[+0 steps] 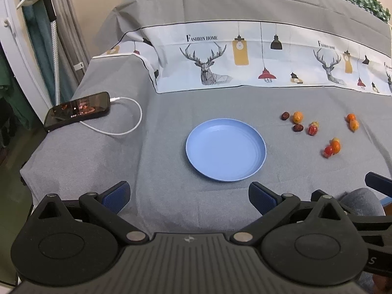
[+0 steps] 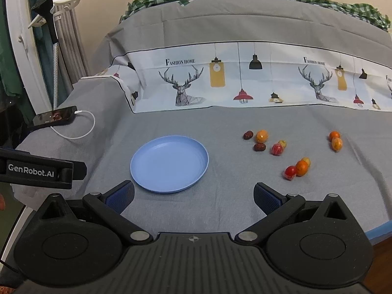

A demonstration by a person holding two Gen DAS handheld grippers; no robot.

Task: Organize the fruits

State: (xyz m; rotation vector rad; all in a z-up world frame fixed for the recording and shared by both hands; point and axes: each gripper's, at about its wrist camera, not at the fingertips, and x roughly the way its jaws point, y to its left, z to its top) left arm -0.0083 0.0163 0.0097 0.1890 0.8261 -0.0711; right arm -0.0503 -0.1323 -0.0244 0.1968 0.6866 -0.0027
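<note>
I see both my claws spread wide and empty, and the small red and orange fruits (image 2: 296, 167) lie scattered on the grey-clothed counter (image 2: 220, 201) ahead-right of my right claw (image 2: 193, 197), nearer it than my left claw (image 1: 188, 196), with the empty round blue plastic plate (image 2: 169, 164) ahead-left.

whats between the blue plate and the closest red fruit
Nothing: only bare grey cloth between the round blue plastic plate and the small red wrapped fruit, clearest in the right wrist view.
</note>
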